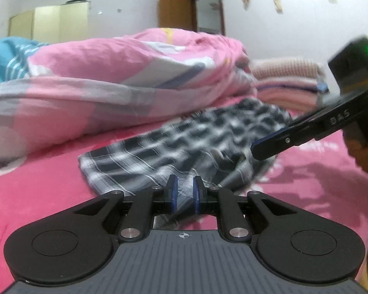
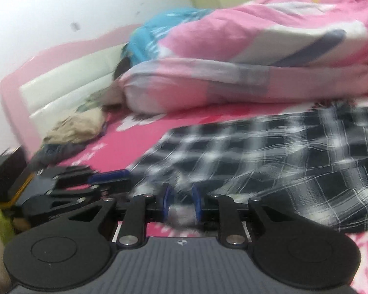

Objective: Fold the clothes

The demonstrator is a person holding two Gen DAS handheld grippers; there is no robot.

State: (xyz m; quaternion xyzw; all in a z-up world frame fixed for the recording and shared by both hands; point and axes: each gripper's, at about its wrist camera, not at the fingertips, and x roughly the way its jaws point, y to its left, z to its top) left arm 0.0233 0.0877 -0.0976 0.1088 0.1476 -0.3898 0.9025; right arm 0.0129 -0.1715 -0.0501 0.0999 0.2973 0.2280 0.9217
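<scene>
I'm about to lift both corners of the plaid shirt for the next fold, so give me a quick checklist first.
1. Left tool has plaid shirt cloth between its pads: ok.
2. Right tool has cloth between its pads: ok, though blurred.
3. Grips firm: cannot tell.
4. Shirt lies flat on the pink sheet: not ok, bunched near the tools.
5. Pink quilt clear of the shirt: cannot tell.

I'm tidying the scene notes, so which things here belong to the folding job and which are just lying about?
Part of the job:
plaid garment
left claw
right claw

Just lying about:
pink quilt
stack of folded towels
beige bundle
blue cloth
</scene>
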